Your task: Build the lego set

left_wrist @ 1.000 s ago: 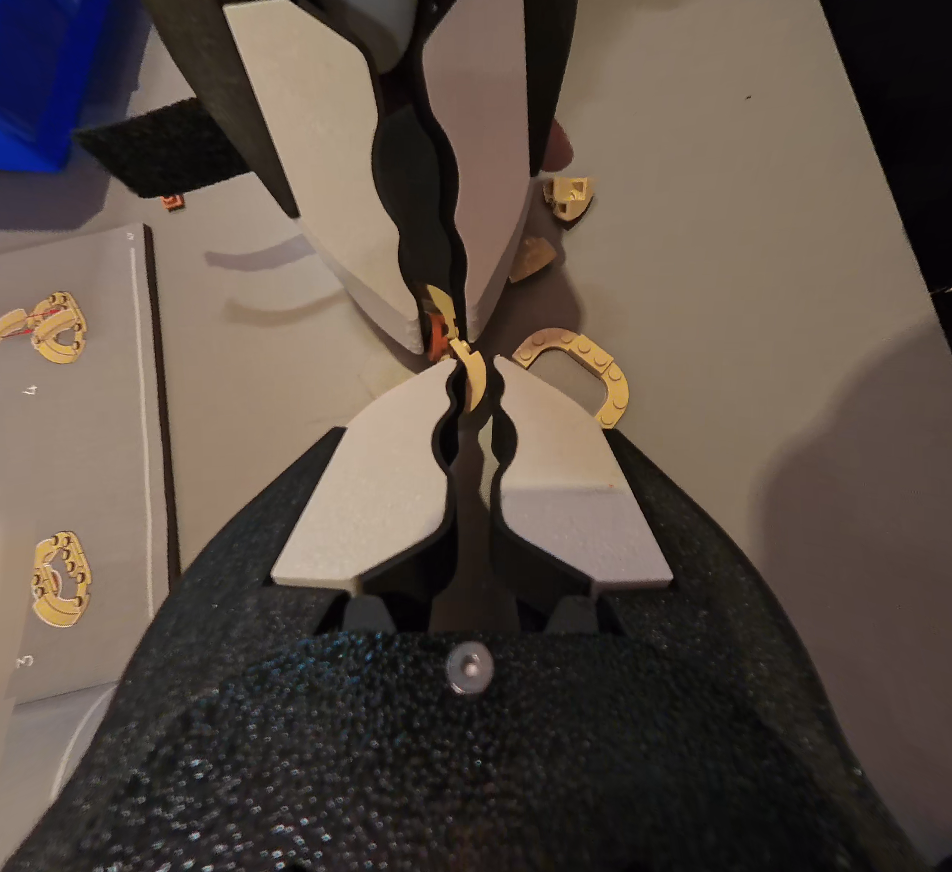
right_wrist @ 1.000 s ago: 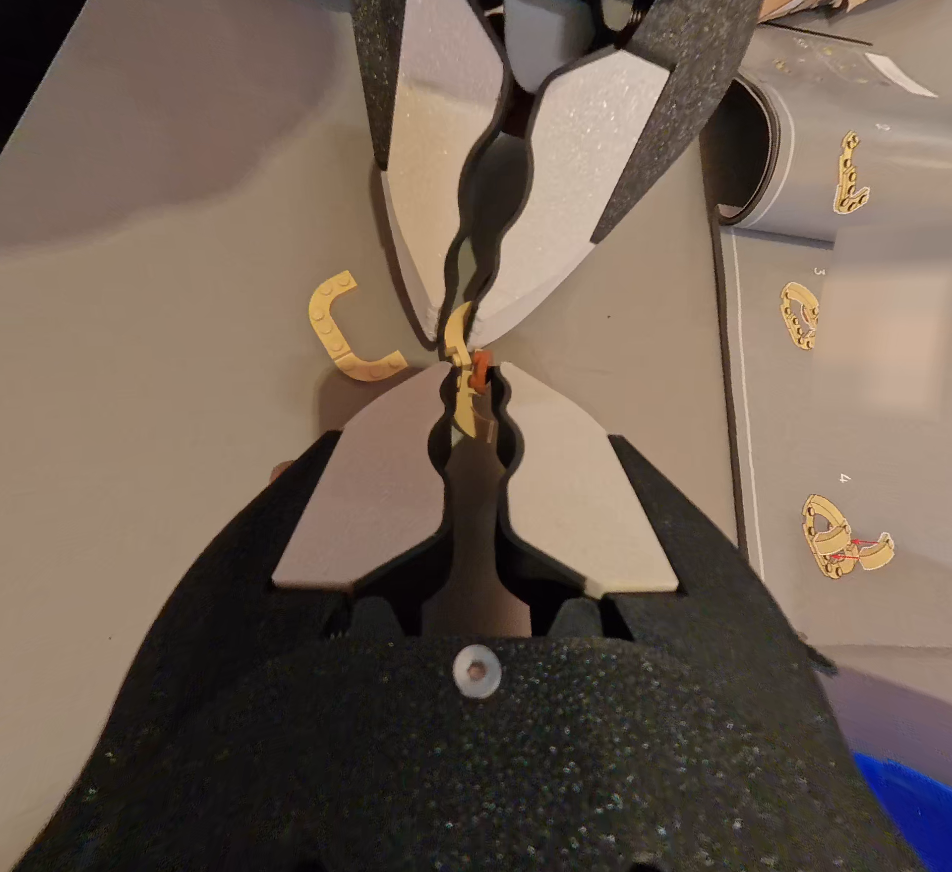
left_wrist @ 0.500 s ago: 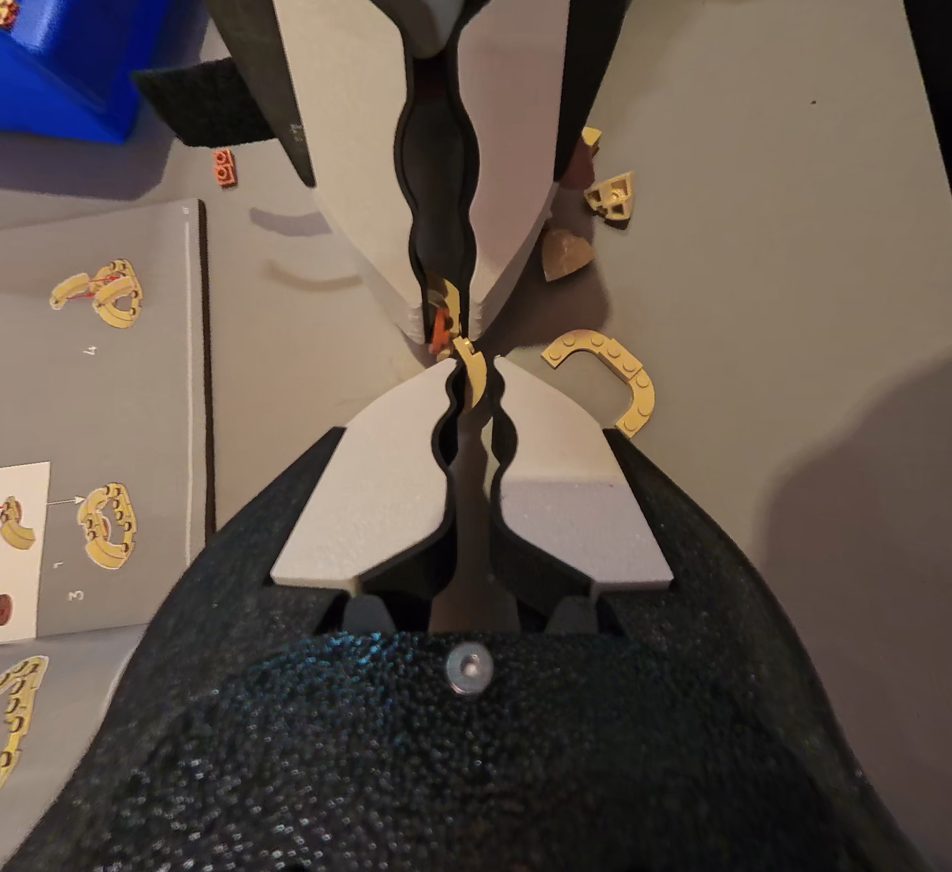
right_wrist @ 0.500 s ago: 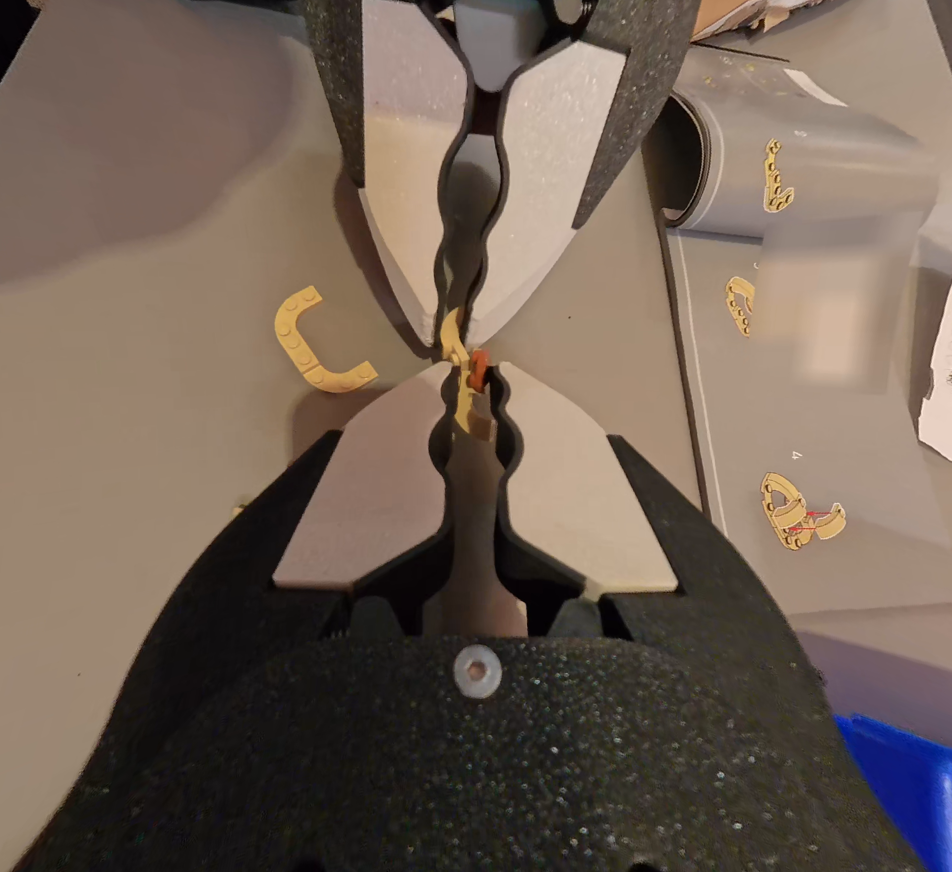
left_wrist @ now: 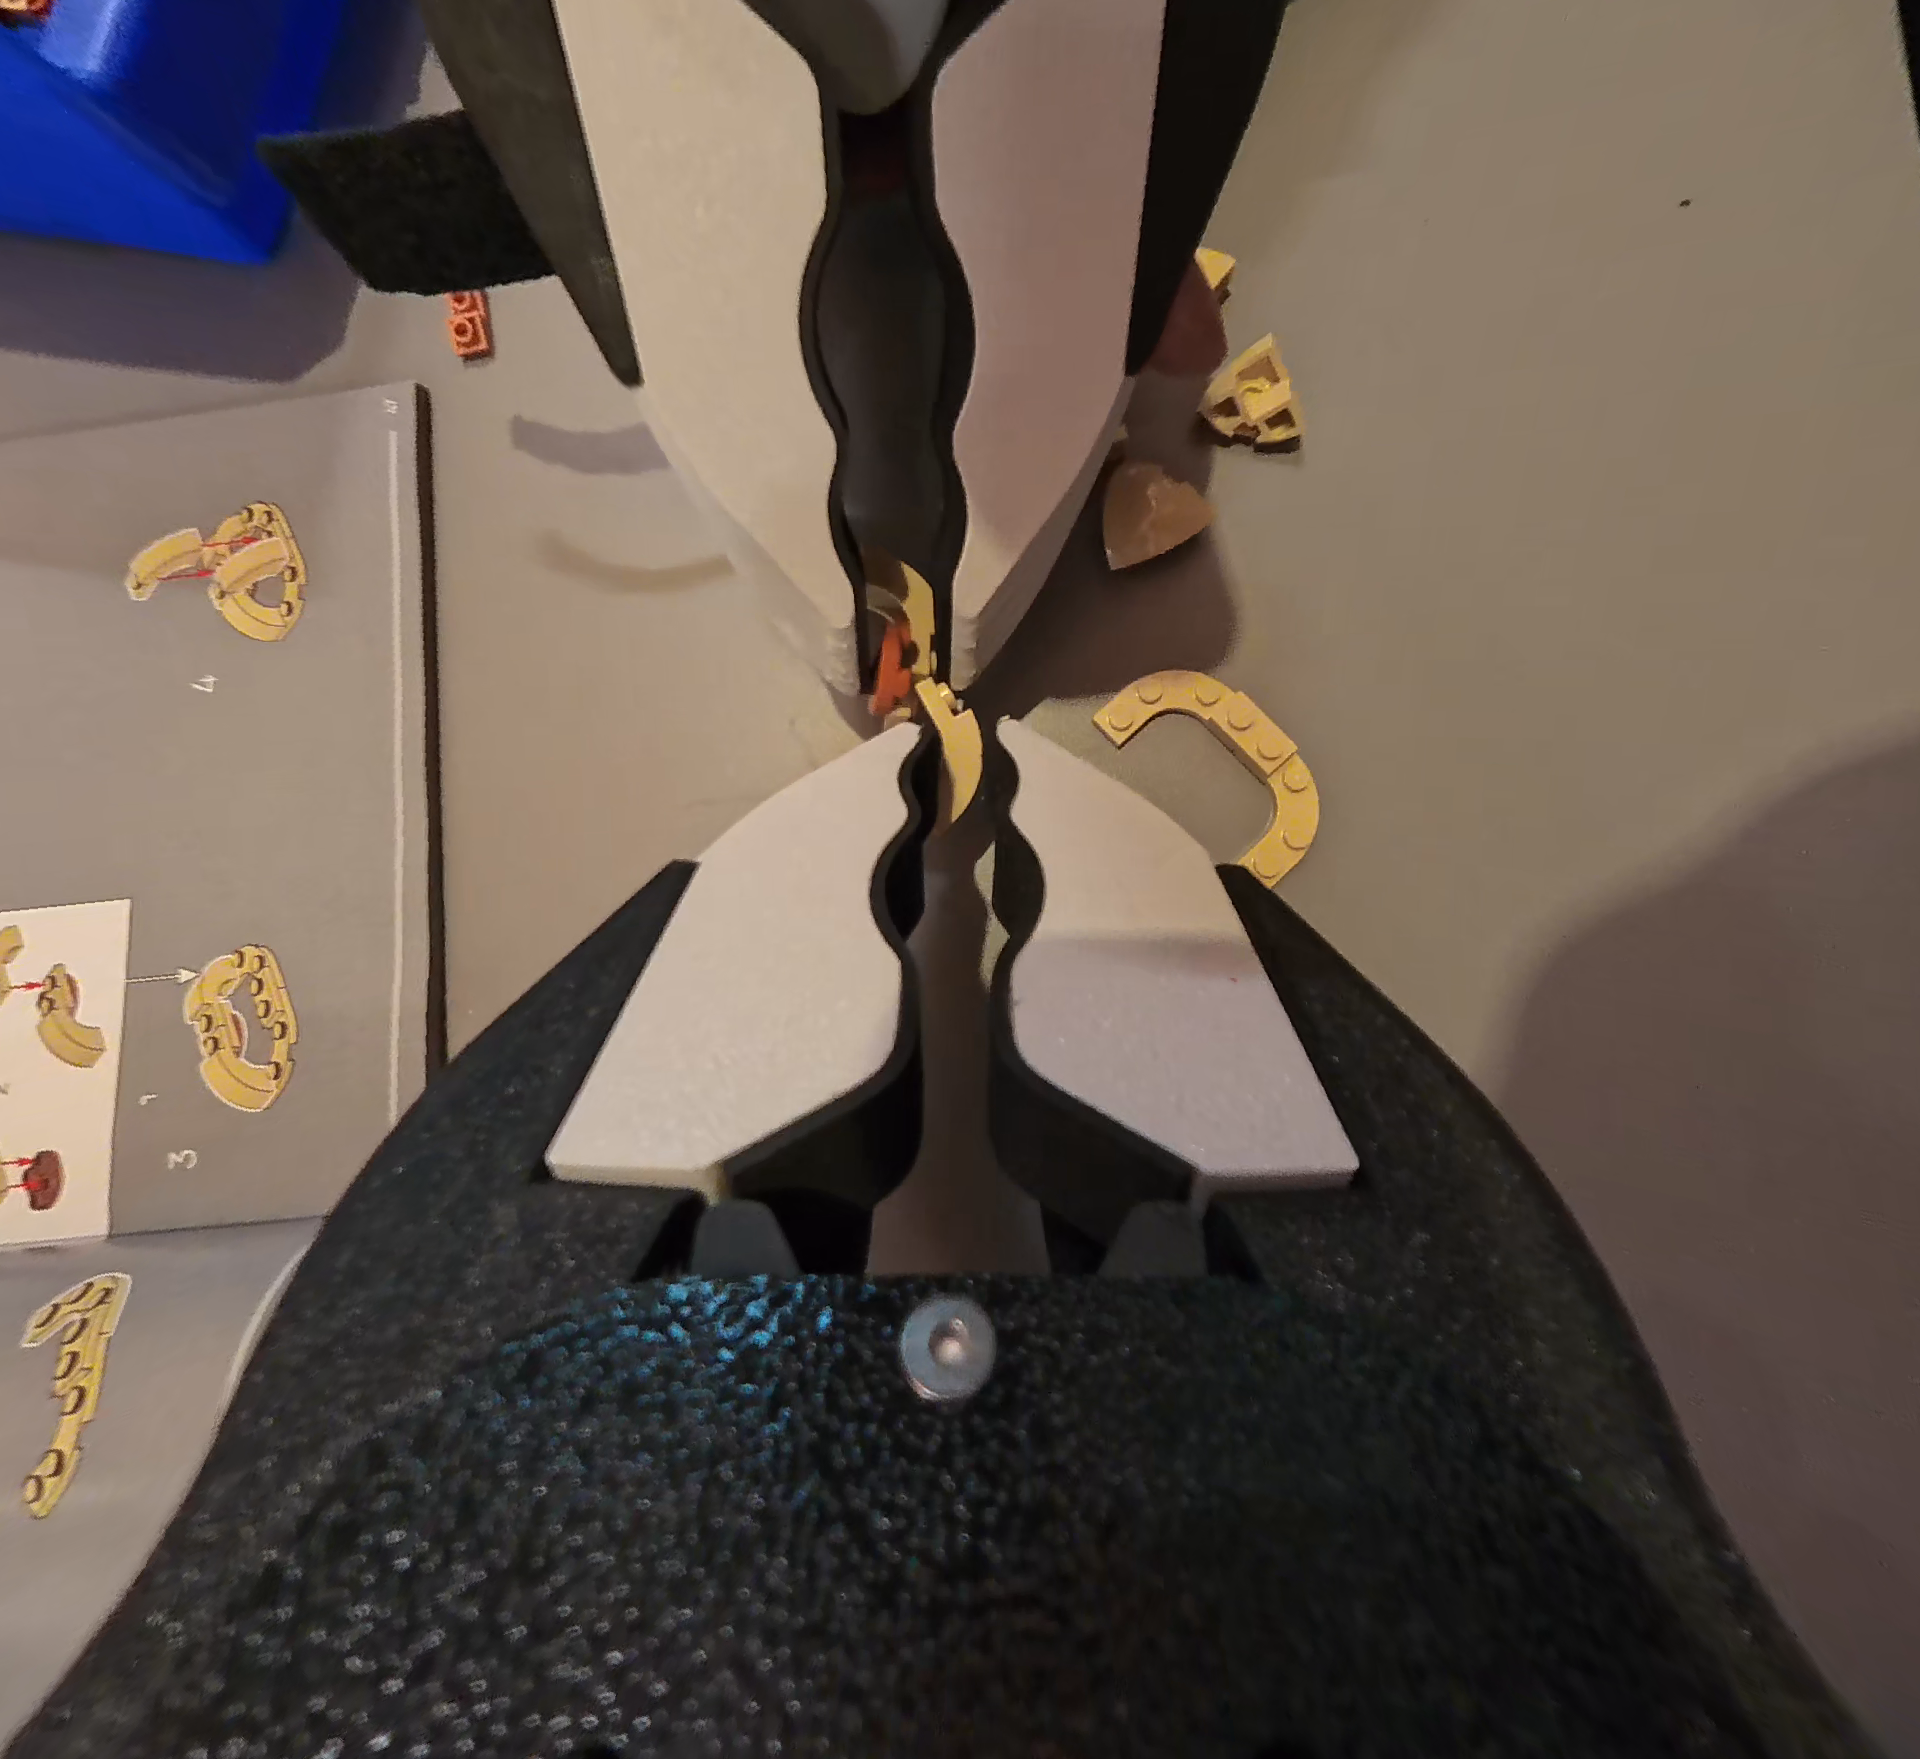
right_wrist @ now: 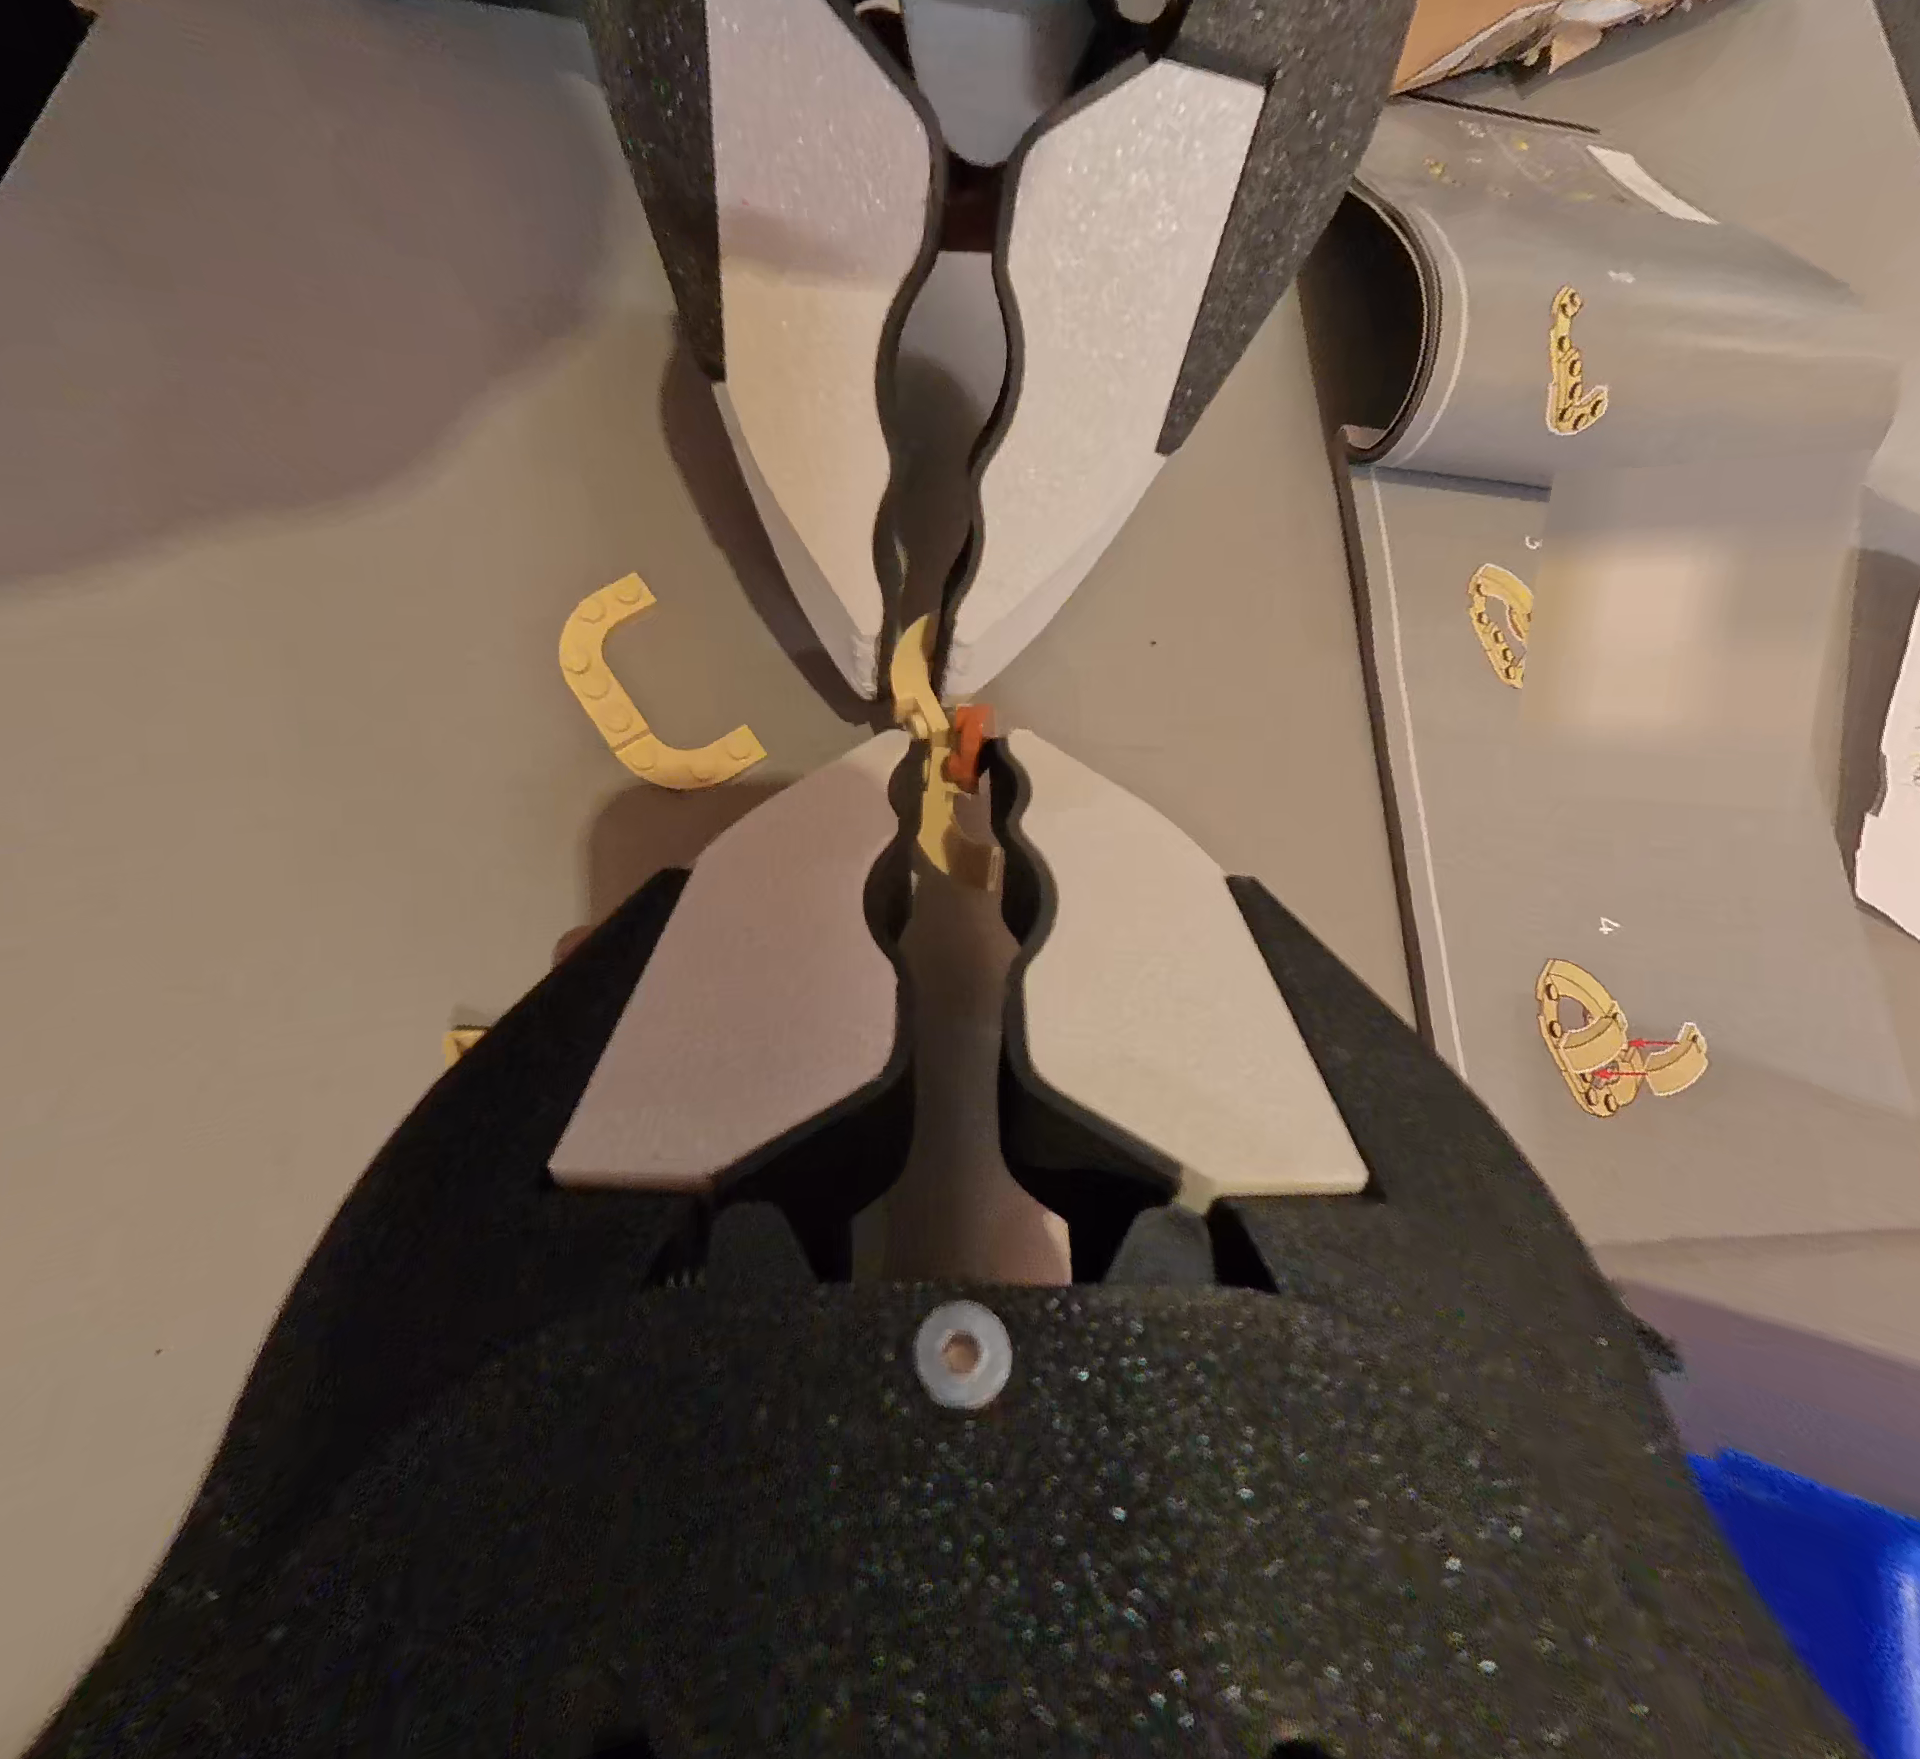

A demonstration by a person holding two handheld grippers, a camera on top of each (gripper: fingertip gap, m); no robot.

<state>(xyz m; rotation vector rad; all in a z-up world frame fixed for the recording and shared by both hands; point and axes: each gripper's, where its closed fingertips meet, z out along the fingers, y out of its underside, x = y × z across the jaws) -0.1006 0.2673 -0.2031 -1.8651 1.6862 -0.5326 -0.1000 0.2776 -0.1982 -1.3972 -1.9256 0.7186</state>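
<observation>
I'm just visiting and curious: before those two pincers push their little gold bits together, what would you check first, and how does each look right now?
1. Left gripper shut on tan curved piece: ok.
2. Right gripper shut on tan-and-orange piece: ok.
3. The two pieces meet tip to tip: ok.
4. Studs lined up: cannot tell.
5. U-shaped tan plate lies apart on the table: ok.

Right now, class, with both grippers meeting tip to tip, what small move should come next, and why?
Probably press the two held pieces together a little more. The left gripper pinches a tan curved piece, and the right gripper pinches a tan and orange sub-assembly. Their ends already meet between the tips, but whether the studs are seated cannot be told.
</observation>
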